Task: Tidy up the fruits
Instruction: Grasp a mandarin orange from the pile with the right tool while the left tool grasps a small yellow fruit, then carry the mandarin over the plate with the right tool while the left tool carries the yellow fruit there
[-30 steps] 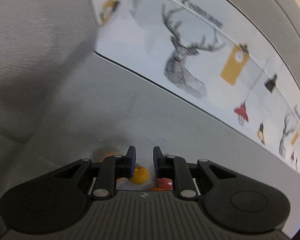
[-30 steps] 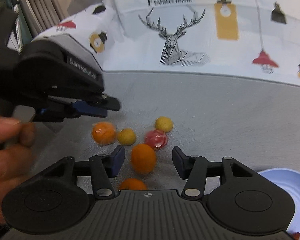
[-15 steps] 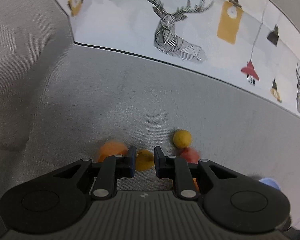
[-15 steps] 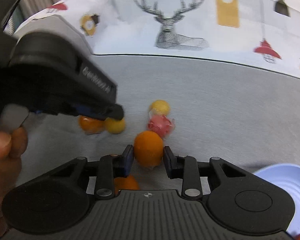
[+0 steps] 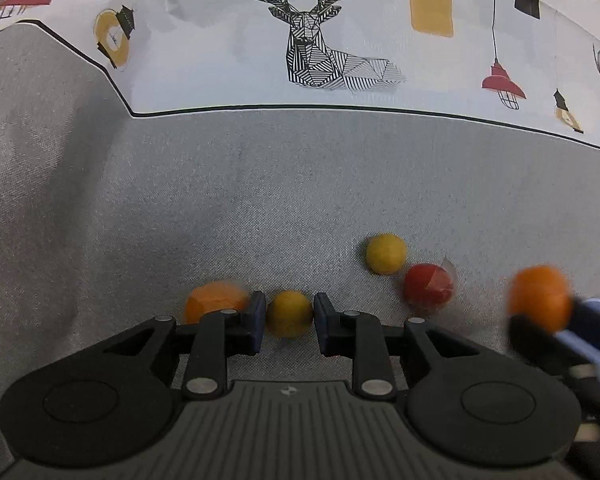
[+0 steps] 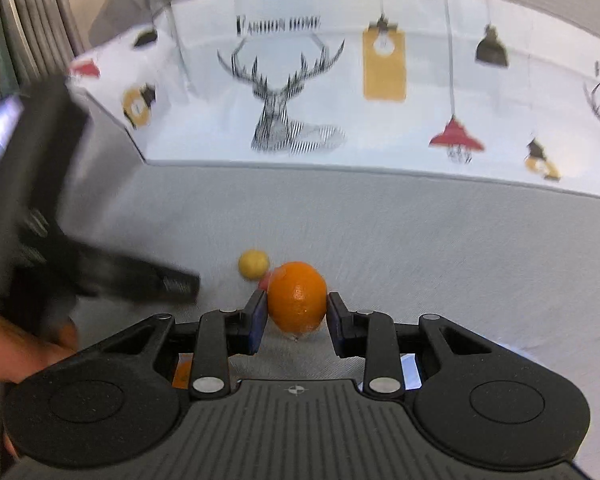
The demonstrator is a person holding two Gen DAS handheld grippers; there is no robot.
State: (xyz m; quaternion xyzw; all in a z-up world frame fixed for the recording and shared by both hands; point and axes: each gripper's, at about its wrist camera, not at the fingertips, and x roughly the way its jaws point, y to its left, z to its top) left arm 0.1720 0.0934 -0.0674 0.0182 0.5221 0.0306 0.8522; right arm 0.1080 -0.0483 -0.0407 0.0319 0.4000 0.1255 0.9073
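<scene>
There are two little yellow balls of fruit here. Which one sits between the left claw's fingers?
The near small round yellow fruit, between the left gripper fingers; the other yellow fruit lies farther, beside the red one.

Orange fruit [image 6: 297,297], yellow ball [image 5: 290,313], red fruit [image 5: 428,289]; grey cloth [image 5: 260,184] with deer-print white border [image 5: 320,40].

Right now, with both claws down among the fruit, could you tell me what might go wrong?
1. The left claw straddles a yellow fruit, but its left finger sits against the neighbouring orange; closing or lifting may roll that one away.
2. The right claw grips the large orange only at its sides, so it could slip out.
3. The red fruit lies close behind and may be knocked.
</scene>
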